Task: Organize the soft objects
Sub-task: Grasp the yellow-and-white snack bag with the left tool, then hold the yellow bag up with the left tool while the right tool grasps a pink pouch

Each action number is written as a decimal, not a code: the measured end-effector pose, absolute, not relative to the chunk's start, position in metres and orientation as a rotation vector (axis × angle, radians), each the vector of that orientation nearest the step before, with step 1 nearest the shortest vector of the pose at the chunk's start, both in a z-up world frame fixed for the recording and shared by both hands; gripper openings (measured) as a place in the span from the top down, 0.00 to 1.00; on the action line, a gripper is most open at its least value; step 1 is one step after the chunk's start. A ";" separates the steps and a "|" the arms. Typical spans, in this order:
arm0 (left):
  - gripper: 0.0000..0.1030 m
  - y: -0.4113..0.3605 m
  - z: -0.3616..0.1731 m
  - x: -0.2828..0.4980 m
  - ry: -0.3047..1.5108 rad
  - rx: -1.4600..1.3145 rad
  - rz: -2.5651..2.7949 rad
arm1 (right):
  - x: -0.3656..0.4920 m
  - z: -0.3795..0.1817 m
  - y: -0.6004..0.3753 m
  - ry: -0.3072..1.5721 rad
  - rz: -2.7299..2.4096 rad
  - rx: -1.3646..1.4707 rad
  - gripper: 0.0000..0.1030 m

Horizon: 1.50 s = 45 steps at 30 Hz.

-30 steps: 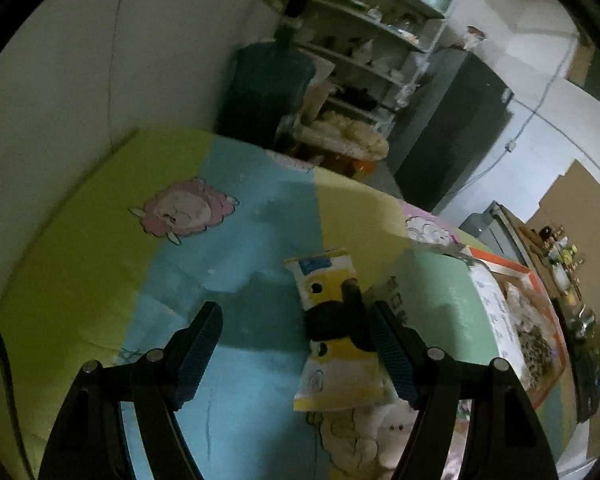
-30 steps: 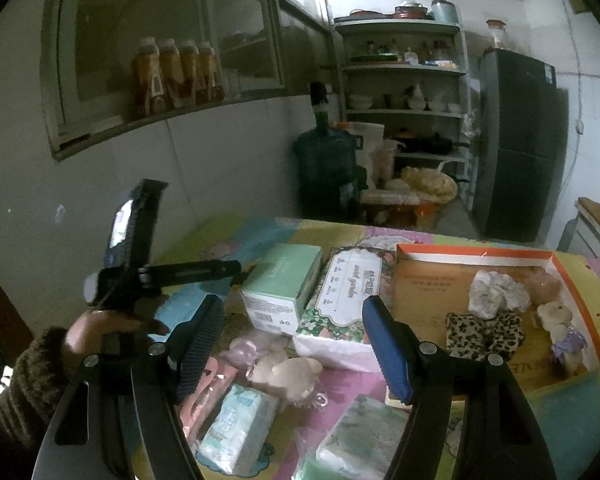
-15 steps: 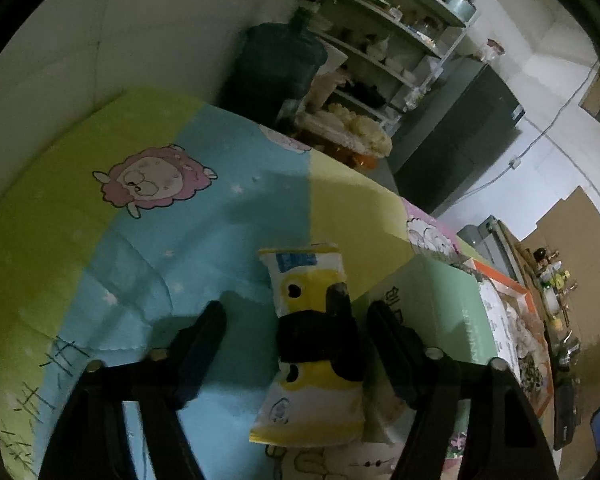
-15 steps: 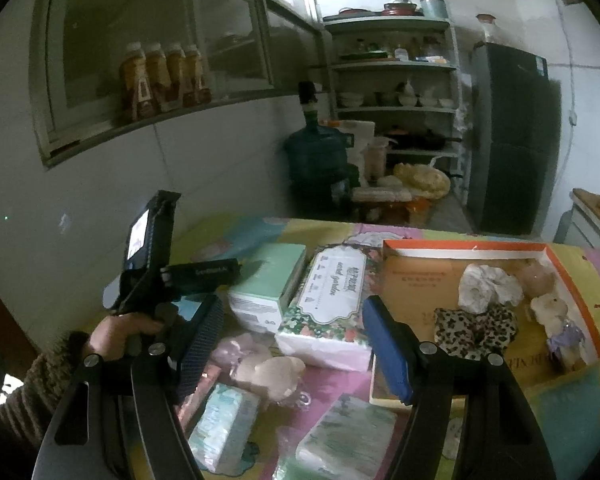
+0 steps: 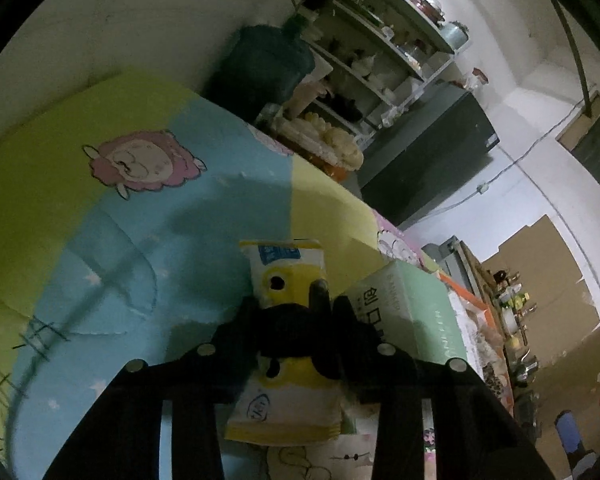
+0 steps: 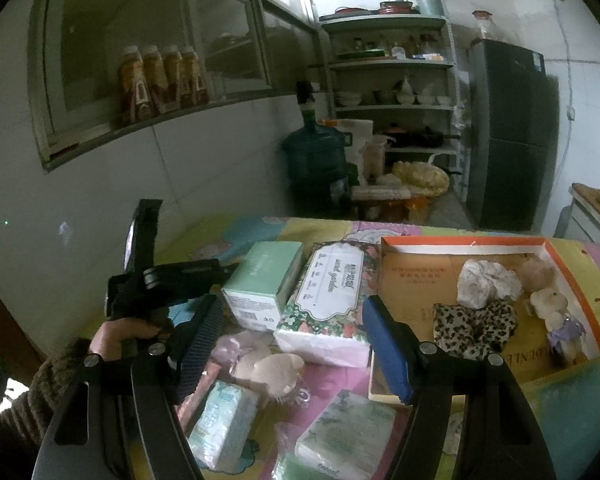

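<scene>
Left gripper [image 5: 296, 320]: my fingers are closed on the yellow pack [image 5: 286, 344], pinching it across its dark middle band; the pack's top end sticks out ahead of the fingers and its bottom end hangs toward me.
Yellow pack: a soft yellow-and-white packet with a blue label at its far end, held above the blue patch of the surface [image 5: 100, 264], just left of the green box [image 5: 416, 312].
Right gripper [image 6: 292, 344]: my fingers stand wide apart with nothing between them, hovering over the clutter at the near edge of the surface.
Left hand [image 6: 120, 332]: seen from the right wrist view, it grips the left tool's handle at the left side of the surface.
Green box: a mint tissue box standing beside the floral pack [image 6: 332, 296]; the two look to be touching side by side.
Tray [image 6: 572, 288]: an orange-rimmed cardboard box to the right of the floral pack, holding a white scrunchie [image 6: 486, 282], a leopard scrunchie [image 6: 474, 326] and a small plush bear [image 6: 552, 308].
Near edge: a small tissue pack [image 6: 224, 420], a larger green-patterned pack [image 6: 348, 436] and pinkish soft items [image 6: 260, 360] lie loose below my right fingers.
Surface: covered with a cartoon-sheep cloth in green, blue, yellow and pink.
Background: a water jug [image 6: 314, 156], shelves [image 6: 392, 80] and a dark fridge [image 6: 508, 132] stand beyond the far edge.
</scene>
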<state>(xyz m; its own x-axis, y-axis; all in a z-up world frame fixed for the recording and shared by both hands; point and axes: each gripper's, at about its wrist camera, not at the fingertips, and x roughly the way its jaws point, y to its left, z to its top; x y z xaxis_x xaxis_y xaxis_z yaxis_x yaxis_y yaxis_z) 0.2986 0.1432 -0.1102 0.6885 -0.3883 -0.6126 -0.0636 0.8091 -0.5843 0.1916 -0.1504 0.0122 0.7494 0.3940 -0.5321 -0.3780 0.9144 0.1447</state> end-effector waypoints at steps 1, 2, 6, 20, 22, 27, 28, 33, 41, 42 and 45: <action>0.63 0.145 -0.108 0.296 0.792 -0.619 -0.196 | 0.192 0.012 -0.151 0.588 0.422 0.028 0.29; 0.63 0.147 -0.105 0.292 0.779 -0.619 -0.195 | 0.191 0.012 -0.150 0.587 0.423 0.028 0.29; 0.63 0.155 -0.086 0.273 0.706 -0.593 -0.174 | 0.191 0.010 -0.147 0.593 0.436 0.024 0.29; 0.63 0.169 -0.028 0.179 0.466 -0.398 -0.070 | 0.145 -0.038 -0.057 0.705 0.592 -0.046 0.29; 0.63 0.171 -0.026 0.168 0.451 -0.381 -0.063 | 0.142 -0.050 -0.047 0.728 0.566 -0.083 0.29; 0.63 0.172 -0.026 0.147 0.427 -0.360 -0.063 | 0.142 -0.067 -0.035 0.761 0.478 -0.126 0.29; 0.63 0.172 -0.026 0.145 0.425 -0.360 -0.066 | 0.140 -0.067 -0.034 0.753 0.458 -0.135 0.29; 0.63 0.175 -0.028 0.137 0.417 -0.369 -0.095 | 0.129 -0.065 -0.033 0.708 0.414 -0.179 0.29; 0.63 0.174 -0.033 0.131 0.428 -0.381 -0.124 | 0.144 -0.081 -0.023 0.765 0.408 -0.180 0.38; 0.63 0.174 -0.035 0.129 0.430 -0.379 -0.123 | 0.144 -0.083 -0.021 0.767 0.404 -0.188 0.51; 0.63 0.175 -0.037 0.129 0.435 -0.372 -0.121 | 0.150 -0.087 -0.019 0.789 0.411 -0.190 0.65</action>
